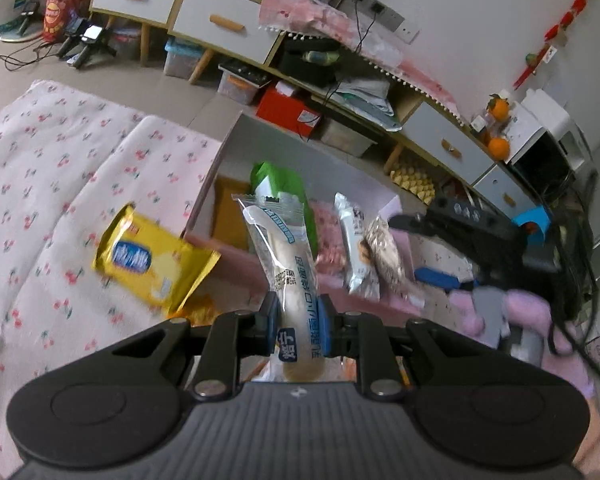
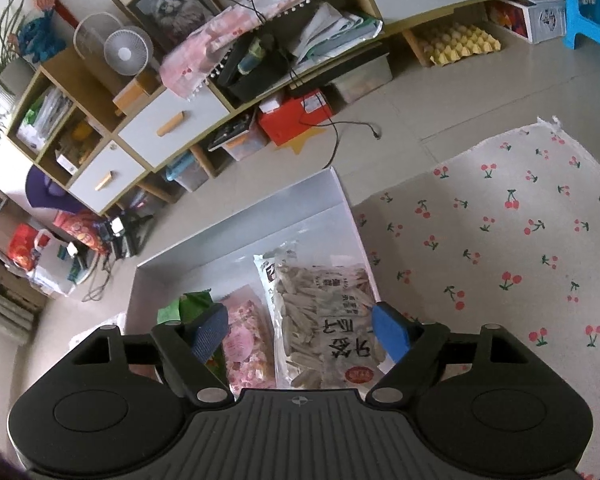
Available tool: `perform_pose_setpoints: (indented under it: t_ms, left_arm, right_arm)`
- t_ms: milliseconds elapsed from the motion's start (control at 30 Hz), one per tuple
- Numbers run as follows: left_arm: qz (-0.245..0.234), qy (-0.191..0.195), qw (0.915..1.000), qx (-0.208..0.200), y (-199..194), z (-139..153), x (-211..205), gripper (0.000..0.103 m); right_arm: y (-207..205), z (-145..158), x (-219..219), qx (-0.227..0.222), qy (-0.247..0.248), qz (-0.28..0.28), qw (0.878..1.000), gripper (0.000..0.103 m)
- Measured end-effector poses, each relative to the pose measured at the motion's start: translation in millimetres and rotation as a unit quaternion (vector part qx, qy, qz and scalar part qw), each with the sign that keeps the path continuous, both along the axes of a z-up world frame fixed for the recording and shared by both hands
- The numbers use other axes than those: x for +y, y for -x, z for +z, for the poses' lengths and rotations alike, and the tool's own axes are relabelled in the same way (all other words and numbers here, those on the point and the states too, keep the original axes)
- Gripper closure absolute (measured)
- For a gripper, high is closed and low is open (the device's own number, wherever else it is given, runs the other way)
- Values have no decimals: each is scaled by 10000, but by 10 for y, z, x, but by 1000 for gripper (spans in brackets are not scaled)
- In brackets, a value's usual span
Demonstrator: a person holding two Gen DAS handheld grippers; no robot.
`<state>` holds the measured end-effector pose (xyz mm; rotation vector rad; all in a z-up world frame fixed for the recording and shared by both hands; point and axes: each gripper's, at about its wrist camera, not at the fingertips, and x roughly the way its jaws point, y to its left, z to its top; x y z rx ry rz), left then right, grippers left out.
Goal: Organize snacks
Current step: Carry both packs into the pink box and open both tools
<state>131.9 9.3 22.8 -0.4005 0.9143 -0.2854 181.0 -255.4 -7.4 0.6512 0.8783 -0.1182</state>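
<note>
The left claw [image 1: 298,326] is clamped low on a long clear-wrapped bread stick with blue print [image 1: 288,256], which stands up from the blue pads and leans over the near wall of the shallow pink-and-white cardboard box [image 1: 236,254]. Because the grip sits near one end, the free length could swing or slide in the slippery film and catch that wall on the way in. The right claw [image 2: 302,330] stands apart with nothing between its pads, hovering above the clear bag of pale seed sticks [image 2: 328,316] that lies in the box beside a pink-speckled candy packet [image 2: 246,340] and a green pouch [image 2: 186,306]. In the left view that claw reaches into the same box from the right, so the two could collide if the bread goes down on that side. Open room looks best in the box's near-left part, where brown card shows. A yellow foil snack packet [image 1: 152,264] lies outside on the cherry-print cloth [image 1: 60,184], overlapping the box's left edge, and could be nudged by a wide swing
</note>
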Motion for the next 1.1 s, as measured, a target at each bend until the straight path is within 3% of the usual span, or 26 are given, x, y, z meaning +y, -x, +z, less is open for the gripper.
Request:
perform_pose_setpoints:
  t_ms: [233,300,900,967,1067,1100]
  left_arm:
    - [-273,-151,9994,-153,-466,103,-238,85]
    - [-359,-225,9989,-184,-582,101,-313,85]
    - [-535,-809,9949,-265,-1120,-13,-678,84]
    - [-541,-879,9943,-263,-1153,-28,-697,79]
    - [-459,-993,9933,-385,-1133,-6,-684,54]
    - [-410,-1014,9932,-411,-1127,6,-675,41]
  right_arm:
    - [162,142,-37,-131,74,269,9995,21]
    - [200,177,-51,-210,76,304,9993,17]
    - [303,179,-27,-212,366,491,9979,17]
    - [300,173,-10,-191,423,512,9976,17]
    - [299,156,1,-139,466,510,9975,17]
    - [302,150,4,-119,482,508,9975,17]
